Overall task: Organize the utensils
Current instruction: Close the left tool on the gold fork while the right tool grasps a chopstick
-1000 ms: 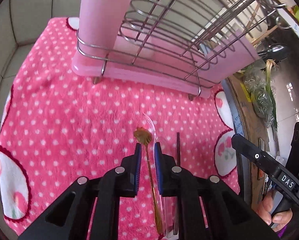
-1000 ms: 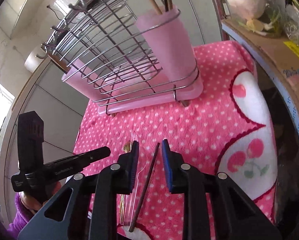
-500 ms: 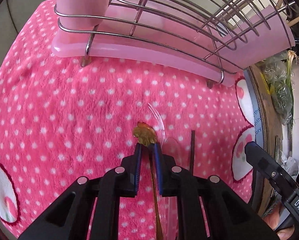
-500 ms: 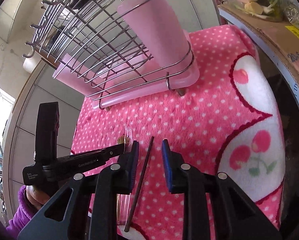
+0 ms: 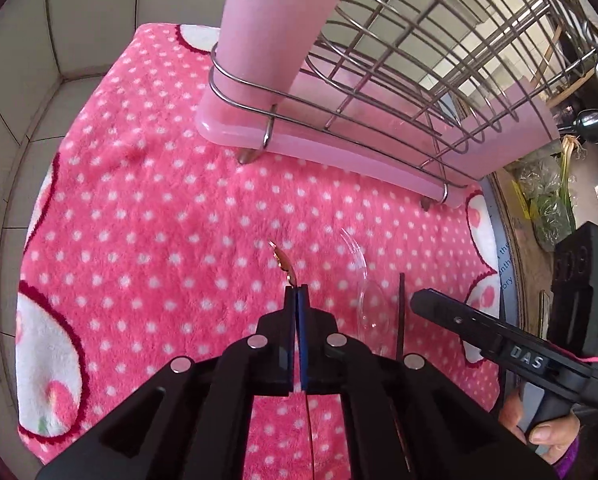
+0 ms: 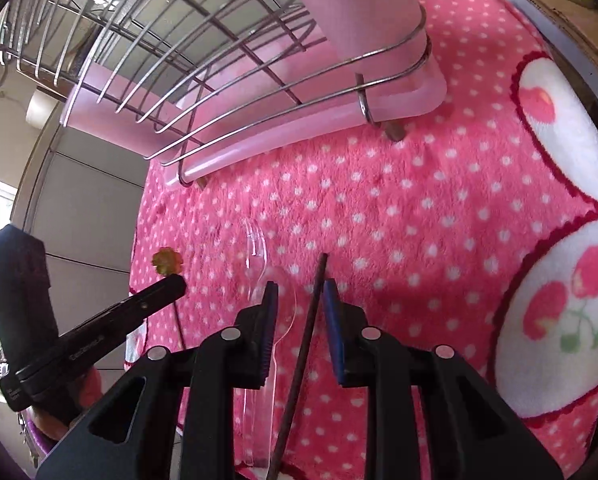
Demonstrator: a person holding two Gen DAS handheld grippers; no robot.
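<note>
Gold spoon [image 5: 283, 263] clenched in left gripper [image 5: 297, 294], bowl forward toward rack [image 5: 379, 92]; right gripper [image 6: 299, 292] fingers parted around chopstick [image 6: 307, 332].

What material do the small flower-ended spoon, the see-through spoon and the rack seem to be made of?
Flower-ended spoon: likely gold-toned metal, with a shiny yellow glint.
See-through spoon: probably clear plastic; the pink cloth shows through it.
Rack: bare steel wire, with bright reflections, on a matte pink plastic-looking tray.
</note>
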